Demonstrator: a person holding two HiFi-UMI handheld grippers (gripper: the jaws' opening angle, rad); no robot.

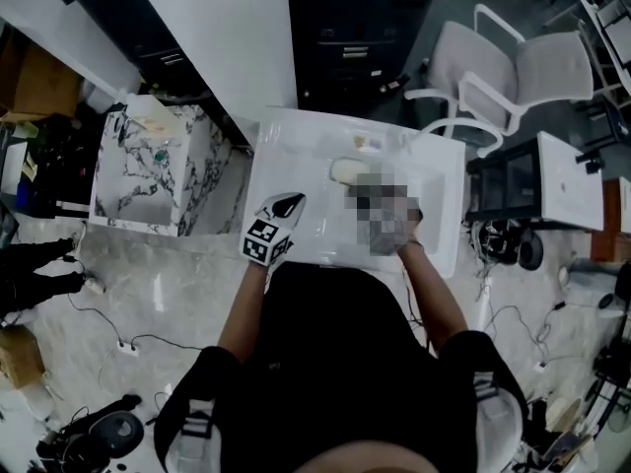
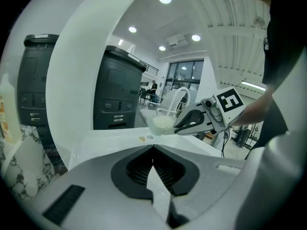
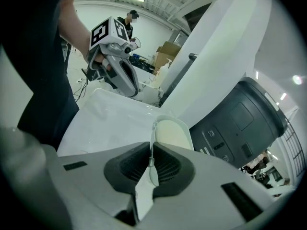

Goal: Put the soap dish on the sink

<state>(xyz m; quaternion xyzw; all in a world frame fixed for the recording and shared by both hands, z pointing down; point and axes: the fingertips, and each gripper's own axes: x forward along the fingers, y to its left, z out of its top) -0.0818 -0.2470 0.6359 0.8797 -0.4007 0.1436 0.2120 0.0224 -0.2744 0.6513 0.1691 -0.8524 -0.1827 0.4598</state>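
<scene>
The soap dish (image 3: 171,133) is a pale oval tray with a thin rim. My right gripper (image 3: 151,163) is shut on its near rim and holds it over the back part of the white sink top (image 3: 108,123). Whether the dish touches the sink I cannot tell. The head view shows the dish (image 1: 347,170) near the sink's (image 1: 296,136) middle, with a mosaic patch over most of the right gripper. My left gripper (image 1: 289,205) hovers over the sink's left front, shut on nothing (image 2: 153,158). From its view, the dish (image 2: 160,124) sits in the right gripper (image 2: 178,127).
A small yellowish bit (image 1: 367,144) lies at the sink's back. A marble-patterned cabinet (image 1: 148,170) stands to the left, a dark grey machine (image 2: 117,92) behind the sink, white chairs (image 1: 503,77) at the back right and a white desk (image 1: 567,180) to the right. Cables trail on the floor.
</scene>
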